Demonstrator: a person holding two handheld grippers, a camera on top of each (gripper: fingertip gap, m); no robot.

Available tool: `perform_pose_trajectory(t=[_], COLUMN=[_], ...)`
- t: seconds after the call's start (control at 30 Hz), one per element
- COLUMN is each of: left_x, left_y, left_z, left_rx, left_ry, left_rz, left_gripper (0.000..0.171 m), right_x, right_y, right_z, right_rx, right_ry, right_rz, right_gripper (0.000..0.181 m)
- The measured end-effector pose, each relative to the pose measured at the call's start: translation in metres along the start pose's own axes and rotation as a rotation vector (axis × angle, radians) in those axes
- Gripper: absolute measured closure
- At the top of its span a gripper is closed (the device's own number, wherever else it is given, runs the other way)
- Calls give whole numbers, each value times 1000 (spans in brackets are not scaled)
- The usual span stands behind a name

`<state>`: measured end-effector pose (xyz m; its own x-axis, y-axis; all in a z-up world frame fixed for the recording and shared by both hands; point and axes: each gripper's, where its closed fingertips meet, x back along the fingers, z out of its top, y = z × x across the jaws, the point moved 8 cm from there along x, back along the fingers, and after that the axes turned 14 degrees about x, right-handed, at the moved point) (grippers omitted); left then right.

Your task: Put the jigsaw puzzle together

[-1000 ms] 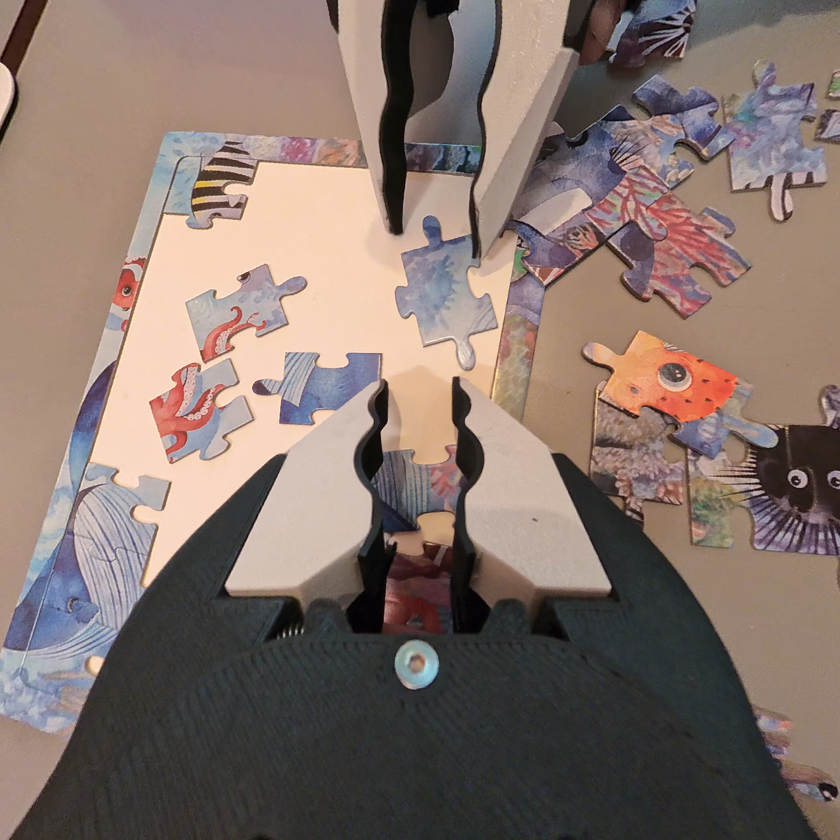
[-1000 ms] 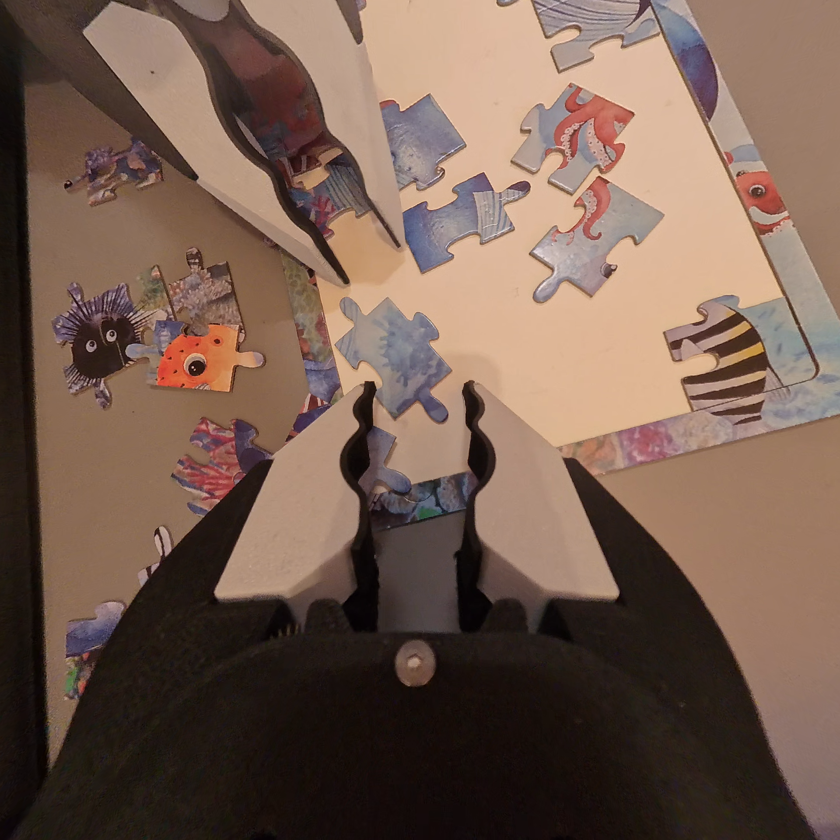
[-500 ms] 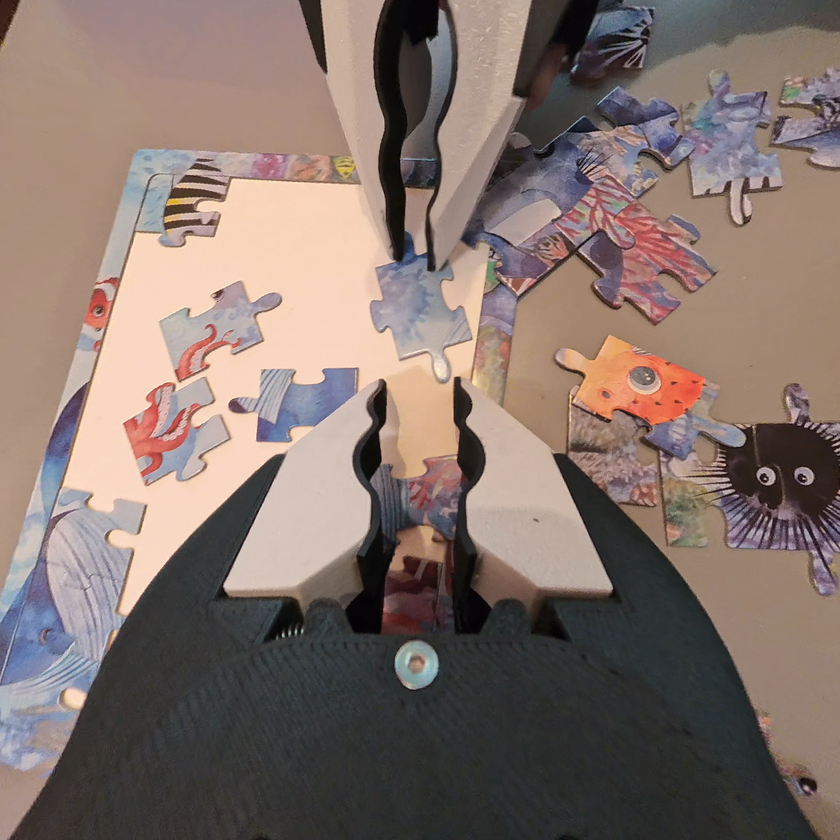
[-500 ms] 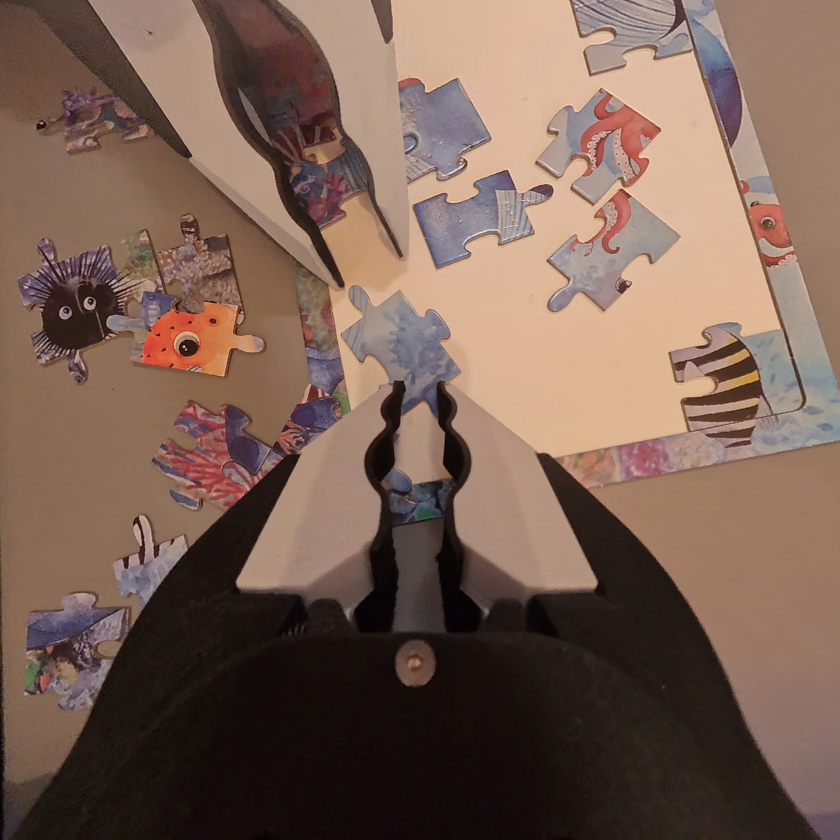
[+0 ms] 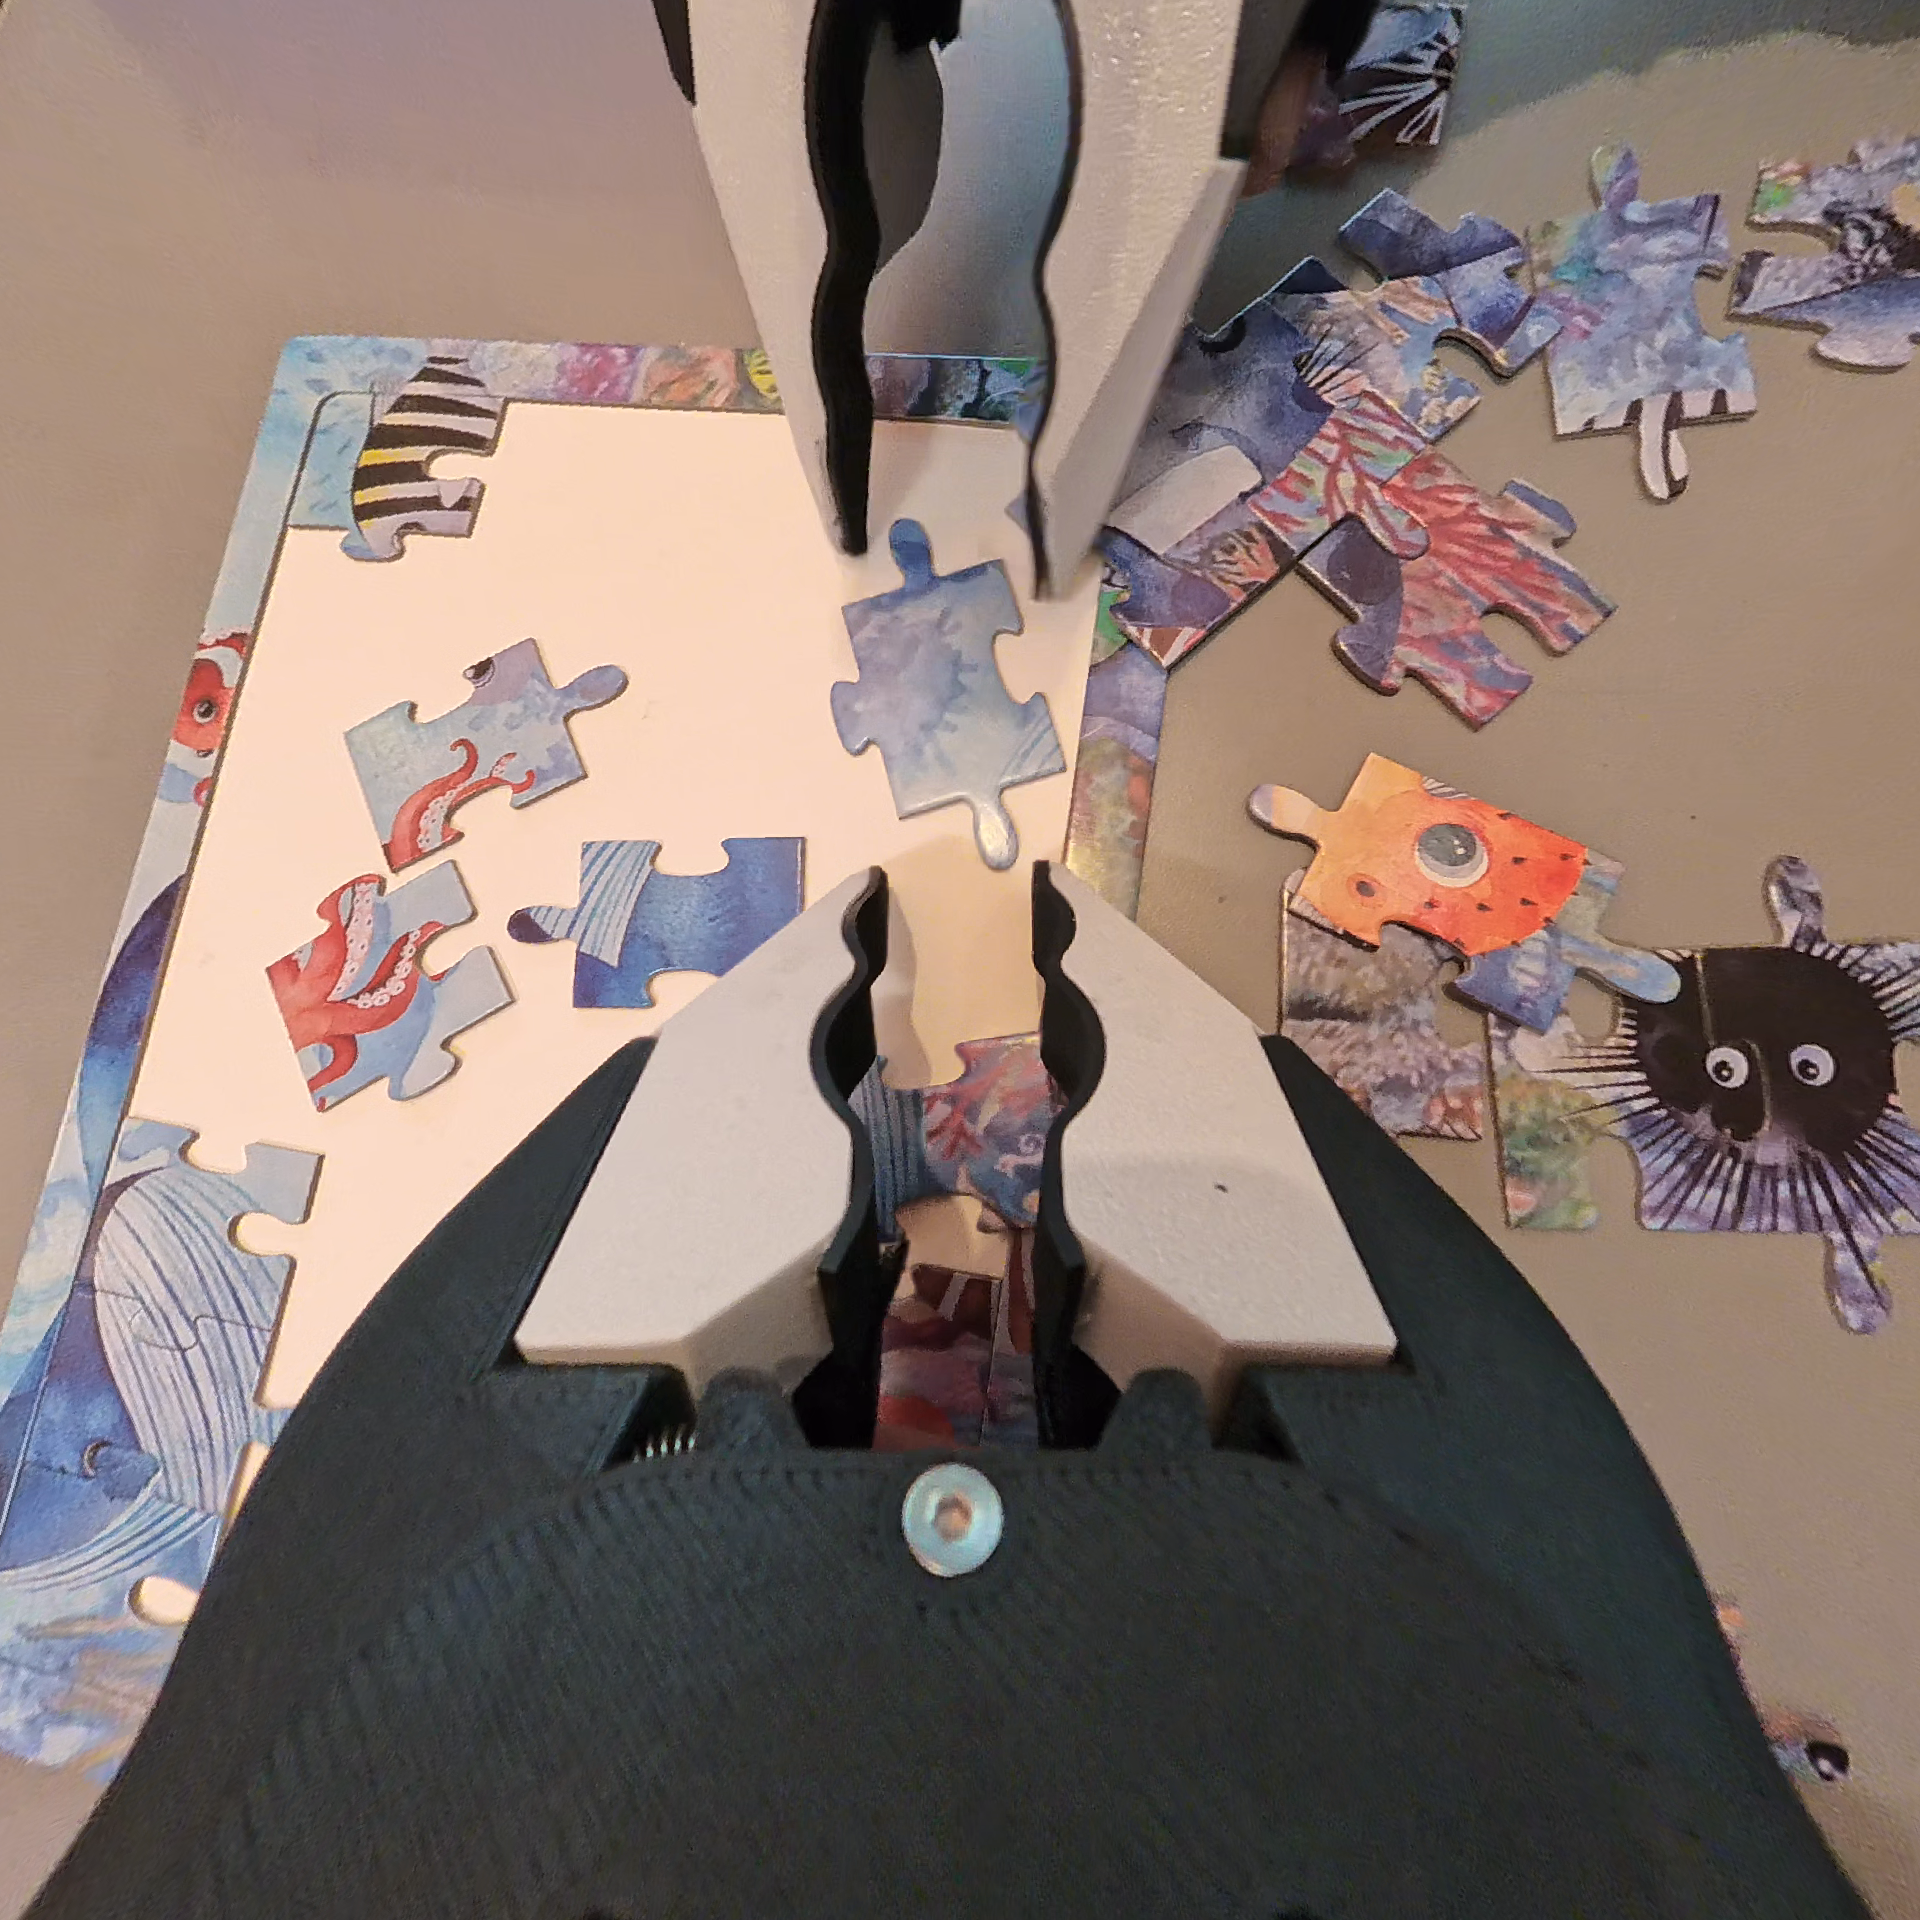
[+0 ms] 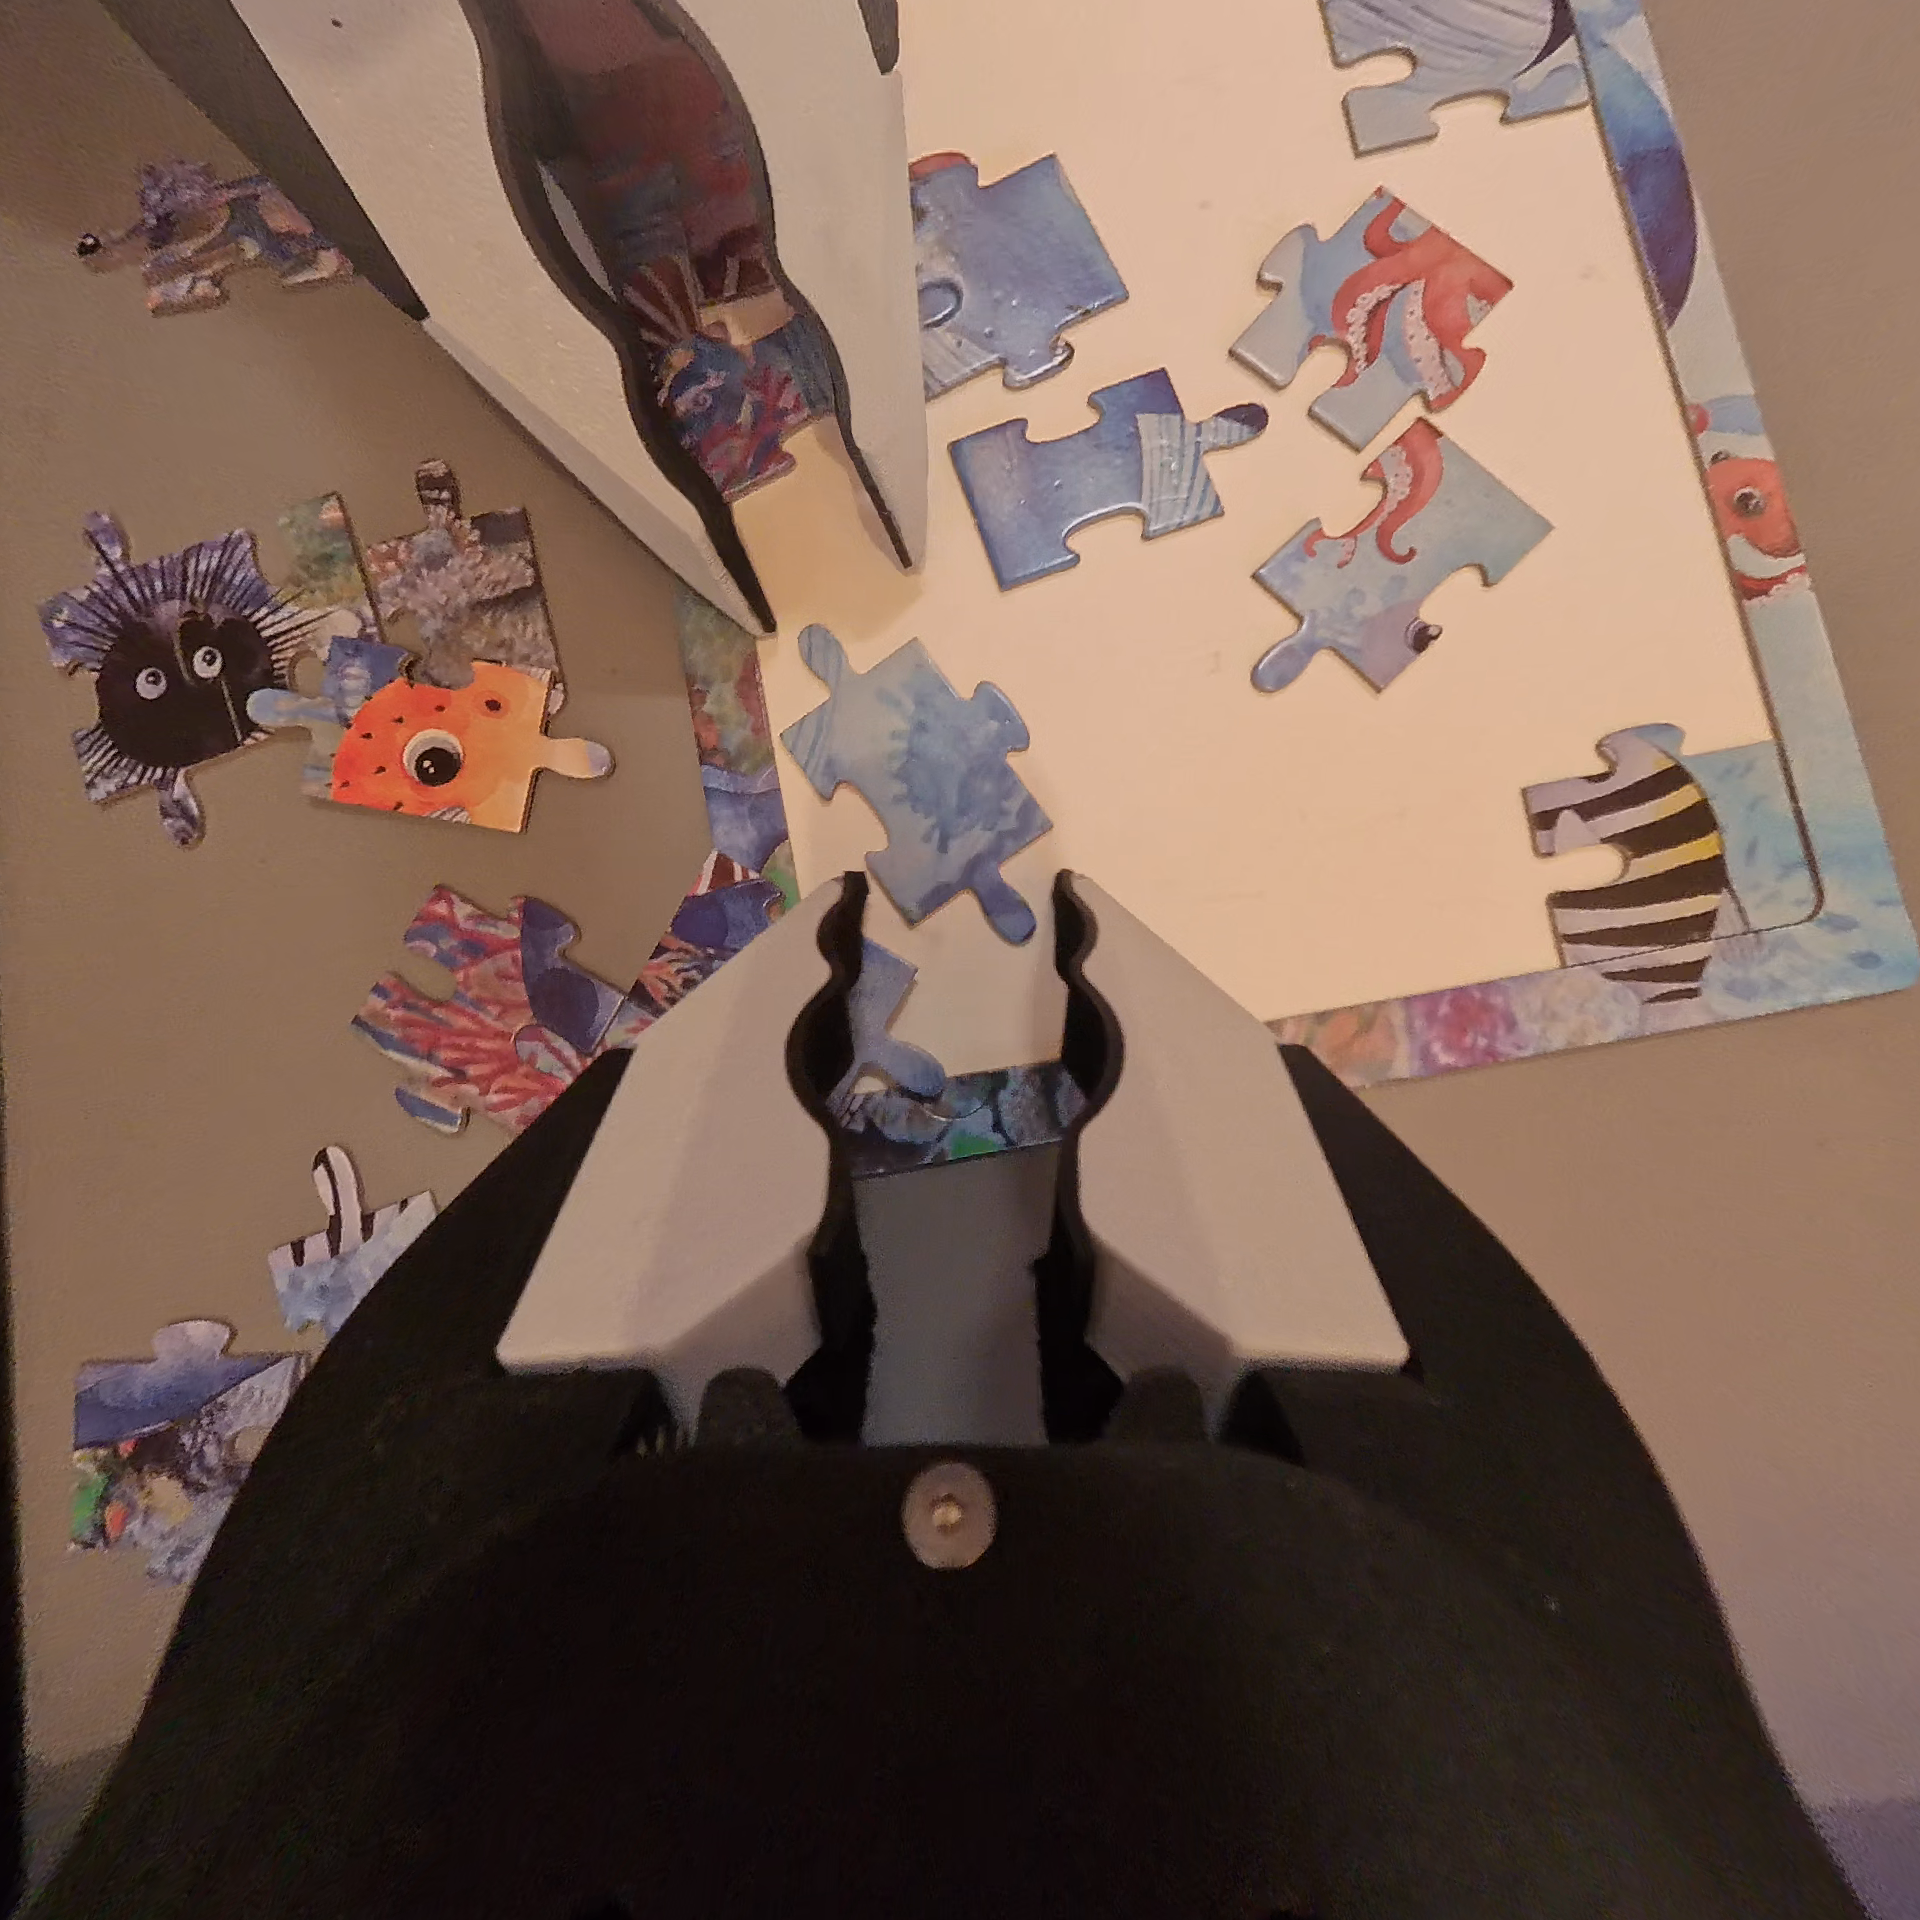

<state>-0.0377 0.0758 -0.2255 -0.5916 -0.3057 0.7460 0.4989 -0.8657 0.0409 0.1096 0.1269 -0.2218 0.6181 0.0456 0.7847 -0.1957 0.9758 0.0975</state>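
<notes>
Both claws agape; pale-blue piece (image 6: 920, 795) lies free.

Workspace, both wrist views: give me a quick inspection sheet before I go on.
Surface: plain grey-brown table.
Job's things: puzzle tray, mostly unfilled; striped fish piece seated in a corner; pale blue piece lying loose inside.
Clutter: loose pieces beside the tray, including an orange fish piece.
Grippers: left tool open, empty; right tool open, straddling the pale blue piece's tab, not gripping.
Cables: nothing seen.
Surroundings: nothing seen.
</notes>
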Motion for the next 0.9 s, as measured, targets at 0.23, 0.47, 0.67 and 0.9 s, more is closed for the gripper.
perform_pose_trajectory(t=[0.23, 0.47, 0.67, 0.9], left_x=[-1, -2, -2, -1], left_y=[1, 0, -1, -2], left_z=[-1, -1, -1, -1], left_rx=[13, 27, 28, 27], left_ry=[10, 13, 15, 17], left_rz=[-42, -53, -53, -37], left_gripper=[144, 141, 140, 138], right_x=[-3, -10, -12, -12], right_y=[-2, -5, -6, -3], right_z=[1, 10, 12, 11], right_rx=[34, 75, 75, 60], right_ry=[-14, -5, 14, 24], right_rz=[-8, -25, 0, -19], right_gripper=[144, 131, 139, 150])
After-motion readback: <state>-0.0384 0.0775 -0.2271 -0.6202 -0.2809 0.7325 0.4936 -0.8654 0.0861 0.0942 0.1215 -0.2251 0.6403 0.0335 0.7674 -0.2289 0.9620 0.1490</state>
